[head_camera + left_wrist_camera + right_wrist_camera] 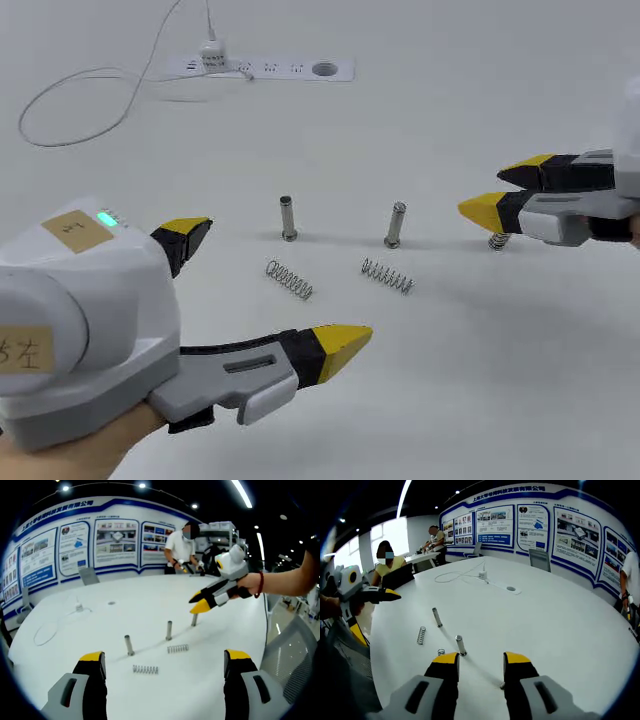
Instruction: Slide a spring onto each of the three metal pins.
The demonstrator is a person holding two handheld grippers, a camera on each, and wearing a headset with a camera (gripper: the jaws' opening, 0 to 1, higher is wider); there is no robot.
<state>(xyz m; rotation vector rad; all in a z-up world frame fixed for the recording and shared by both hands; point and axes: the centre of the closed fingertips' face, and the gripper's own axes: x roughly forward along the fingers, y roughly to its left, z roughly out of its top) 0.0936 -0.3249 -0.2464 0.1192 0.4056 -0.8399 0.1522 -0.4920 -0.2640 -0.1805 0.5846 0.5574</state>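
Note:
Two metal pins stand upright on the white table: the left pin (287,218) (129,645) and the middle pin (395,224) (169,630). Two loose springs lie in front of them, one (289,280) (145,669) and the other (387,276) (177,648). A third pin (497,241) (194,619) shows coils around its base, and its top is hidden behind my right gripper (487,192) (480,662). That gripper hovers just above it, open and empty. My left gripper (272,284) (165,662) is open wide, near the front, with nothing in it.
A white power strip (270,68) with a plug and a looping cable (80,90) lies at the far side of the table. People sit and stand at another table (420,557) in the background. The table's edge (265,625) runs to the right.

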